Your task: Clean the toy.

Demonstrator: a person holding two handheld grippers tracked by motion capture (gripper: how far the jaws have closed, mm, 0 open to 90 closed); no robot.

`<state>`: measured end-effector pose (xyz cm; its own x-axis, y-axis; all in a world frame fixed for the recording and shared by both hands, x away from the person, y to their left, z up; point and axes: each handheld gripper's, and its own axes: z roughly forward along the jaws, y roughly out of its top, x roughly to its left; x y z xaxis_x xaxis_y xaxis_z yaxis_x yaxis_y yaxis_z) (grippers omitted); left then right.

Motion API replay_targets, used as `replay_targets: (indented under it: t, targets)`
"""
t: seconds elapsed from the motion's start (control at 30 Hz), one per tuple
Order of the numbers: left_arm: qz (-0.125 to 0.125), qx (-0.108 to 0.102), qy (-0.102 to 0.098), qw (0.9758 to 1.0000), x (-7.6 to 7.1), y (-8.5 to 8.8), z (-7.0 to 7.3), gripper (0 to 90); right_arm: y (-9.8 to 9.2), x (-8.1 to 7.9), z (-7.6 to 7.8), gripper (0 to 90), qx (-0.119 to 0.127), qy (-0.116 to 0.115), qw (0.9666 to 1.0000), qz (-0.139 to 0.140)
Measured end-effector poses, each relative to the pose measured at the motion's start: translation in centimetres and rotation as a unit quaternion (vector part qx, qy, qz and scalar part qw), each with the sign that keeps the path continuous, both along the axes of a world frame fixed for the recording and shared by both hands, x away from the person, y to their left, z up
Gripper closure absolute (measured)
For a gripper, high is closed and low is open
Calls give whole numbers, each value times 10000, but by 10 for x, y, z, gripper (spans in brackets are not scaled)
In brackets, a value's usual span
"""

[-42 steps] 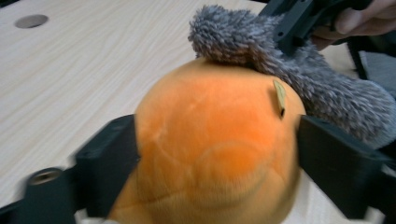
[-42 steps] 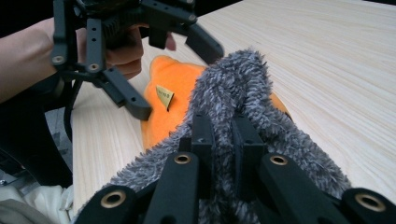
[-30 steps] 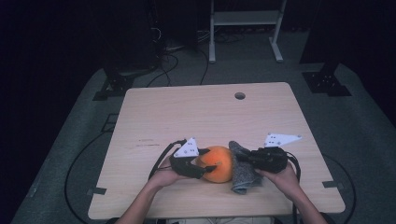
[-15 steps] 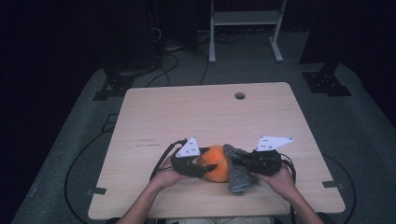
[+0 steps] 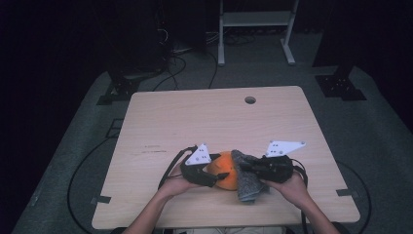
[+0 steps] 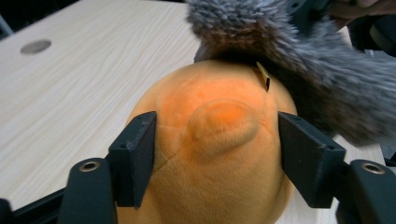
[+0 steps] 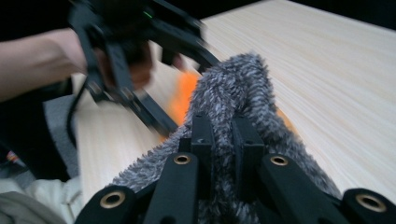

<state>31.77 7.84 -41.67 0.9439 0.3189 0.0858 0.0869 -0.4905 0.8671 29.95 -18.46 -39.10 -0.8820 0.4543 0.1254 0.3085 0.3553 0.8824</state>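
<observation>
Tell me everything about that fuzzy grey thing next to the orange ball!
The fuzzy grey cloth looks like soft, shaggy fabric, grey flecked with lighter fibres. It is bunched and folded, not spread flat. The right hand-held gripper has its jaws shut on a fold of it, lifting that part while the rest hangs toward the light wooden table. It drapes against the round orange plush ball, covering the ball's far side in the left gripper view. It sits near the table's front edge.

Left gripper (image 5: 214, 176), right gripper (image 5: 253, 169): black frames w/ brass-ringed screw holes, grey 3-cornered top plates, black trailing cables; forearms bare
</observation>
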Motion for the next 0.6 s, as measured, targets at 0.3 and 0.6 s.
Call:
replay_targets:
  t: [0.3, 0.6]
  targets:
    - [-308, 281, -31, 9991, 0, 14, -7, 361, 12, 6, -11, 810, -151, 42, 9998, 92]
    - [-452, 316, -128, 9984, -3, 6, -2, 272, -13, 0, -31, 809, -107, 237, 9995, -202]
